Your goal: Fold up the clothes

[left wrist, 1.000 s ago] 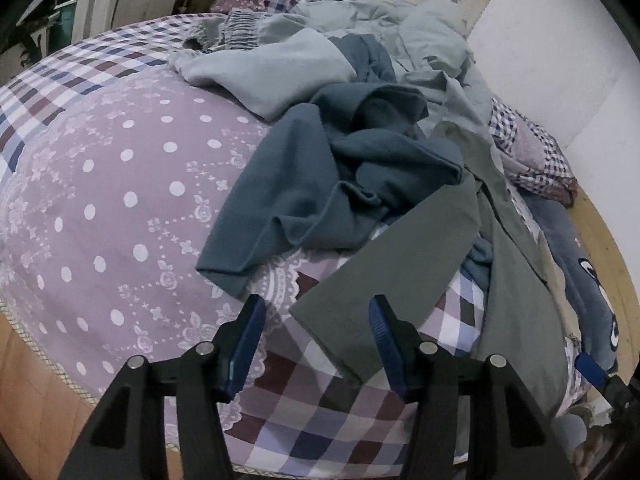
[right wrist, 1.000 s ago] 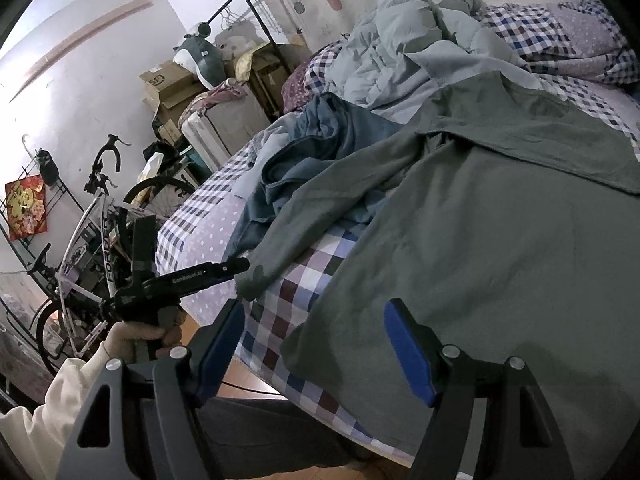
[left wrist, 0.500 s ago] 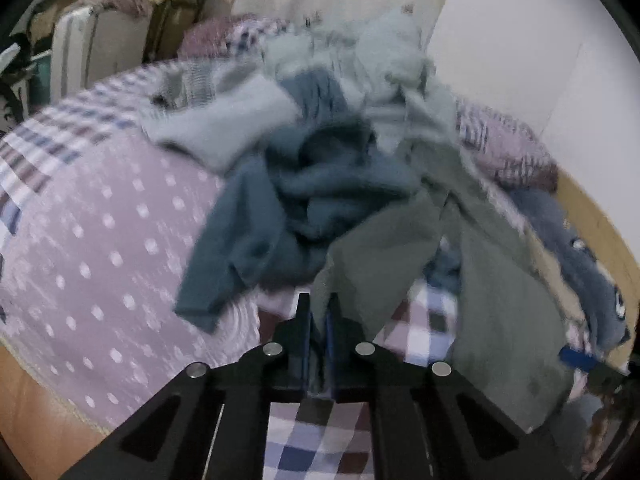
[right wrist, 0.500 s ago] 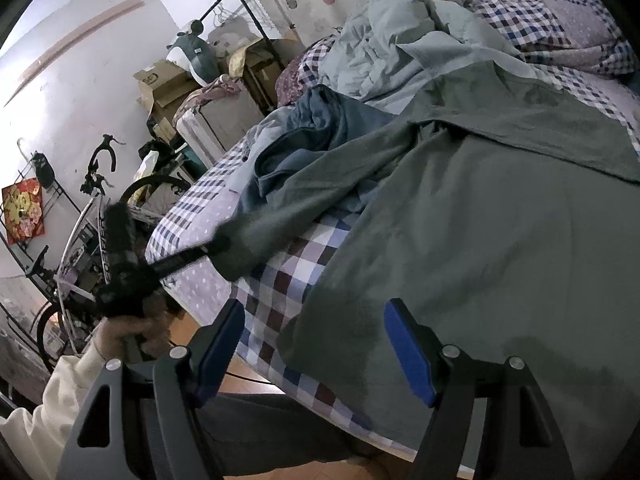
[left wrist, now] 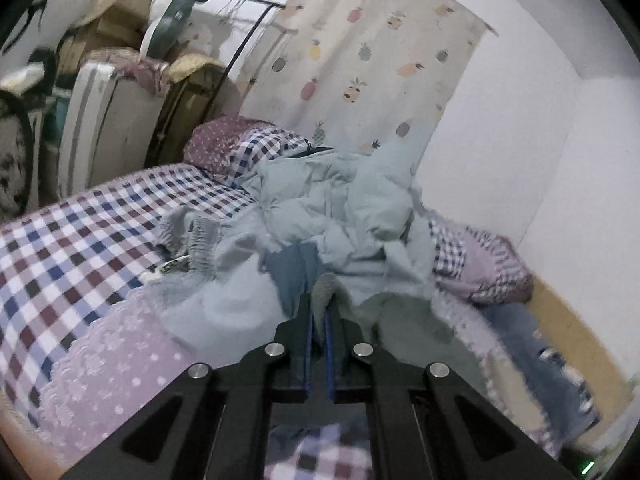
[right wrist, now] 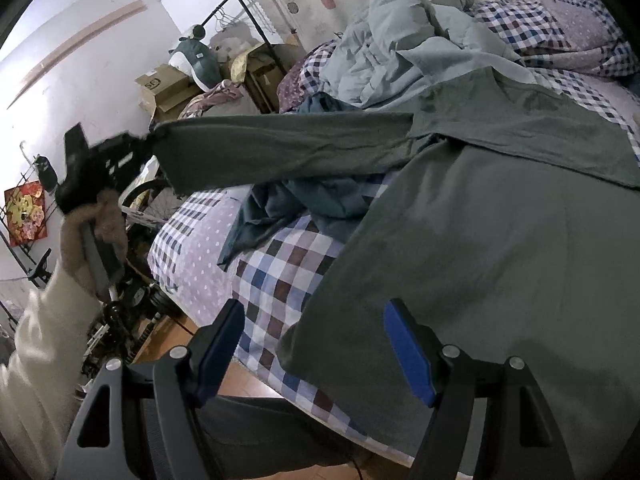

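The grey-green shirt point(right wrist: 500, 240) is spread on the checked bed point(right wrist: 276, 276), its sleeve cuff point(left wrist: 323, 285) now pinched between the closed left gripper point(left wrist: 319, 320) and lifted off the bed where it lay a second ago, while the right gripper point(right wrist: 316, 344) is held wide apart, empty, above the shirt's hem.

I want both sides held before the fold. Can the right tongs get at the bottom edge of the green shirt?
Probably yes. The right tongs are open just above the green shirt, whose edge lies bare on the bed with nothing covering it.
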Demonstrator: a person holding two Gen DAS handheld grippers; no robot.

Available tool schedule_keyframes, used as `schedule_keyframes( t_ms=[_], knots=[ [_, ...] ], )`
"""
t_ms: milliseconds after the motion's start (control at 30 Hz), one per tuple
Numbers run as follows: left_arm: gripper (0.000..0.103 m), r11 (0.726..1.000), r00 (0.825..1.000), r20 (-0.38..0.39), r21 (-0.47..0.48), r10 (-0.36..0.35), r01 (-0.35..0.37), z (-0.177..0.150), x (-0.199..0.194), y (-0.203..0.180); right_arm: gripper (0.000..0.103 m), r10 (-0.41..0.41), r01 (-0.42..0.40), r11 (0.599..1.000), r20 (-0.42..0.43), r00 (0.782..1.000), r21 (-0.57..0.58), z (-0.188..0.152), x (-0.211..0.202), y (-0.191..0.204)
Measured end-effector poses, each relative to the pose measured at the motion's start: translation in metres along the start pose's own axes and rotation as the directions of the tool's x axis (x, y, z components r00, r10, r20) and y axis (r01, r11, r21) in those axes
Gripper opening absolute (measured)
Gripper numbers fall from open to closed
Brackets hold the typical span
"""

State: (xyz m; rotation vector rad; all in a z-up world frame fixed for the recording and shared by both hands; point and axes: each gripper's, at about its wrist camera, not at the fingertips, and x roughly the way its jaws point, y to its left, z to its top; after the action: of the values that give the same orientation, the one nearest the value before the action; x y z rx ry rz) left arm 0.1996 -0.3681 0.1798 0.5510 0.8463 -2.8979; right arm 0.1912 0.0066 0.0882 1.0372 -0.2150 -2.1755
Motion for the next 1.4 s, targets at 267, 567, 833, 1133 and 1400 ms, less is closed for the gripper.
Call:
schedule_keyframes(
  t_ms=[267,567,833,1133,1400],
  knots=[
    [0.004,0.987,0.988,-0.104,-0.094,0.118,-0.127,0.015,0.055,0.060,0.076,-0.008,0.008,1.000,-0.023,1.000,-0.012,0.000,0.002,-0.002],
    [0.020,0.944,0.967,-0.227,-0.275,0.119,-0.181,-0.016,0.105,0.153,0.076,-0.053,0.052,0.998,-0.063,0.997,-0.024,-0.002,0.015,-0.006],
    [0.066,0.897,0.983,-0.182,-0.437,-0.018,-0.065,-0.043,0.114,0.202,0.076,-0.083,0.077,0.995,-0.092,0.992,-0.058,0.001,0.027,0.002],
    [0.071,0.963,0.962,-0.261,-0.269,-0.080,0.007,-0.038,0.131,0.179,0.076,-0.075,0.071,0.997,-0.110,0.991,-0.044,0.003,0.045,0.010],
    [0.029,0.961,0.962,-0.266,-0.277,-0.059,-0.018,-0.036,0.130,0.179,0.076,-0.071,0.067,0.997,-0.117,0.991,-0.042,0.005,0.046,0.011]
  ],
)
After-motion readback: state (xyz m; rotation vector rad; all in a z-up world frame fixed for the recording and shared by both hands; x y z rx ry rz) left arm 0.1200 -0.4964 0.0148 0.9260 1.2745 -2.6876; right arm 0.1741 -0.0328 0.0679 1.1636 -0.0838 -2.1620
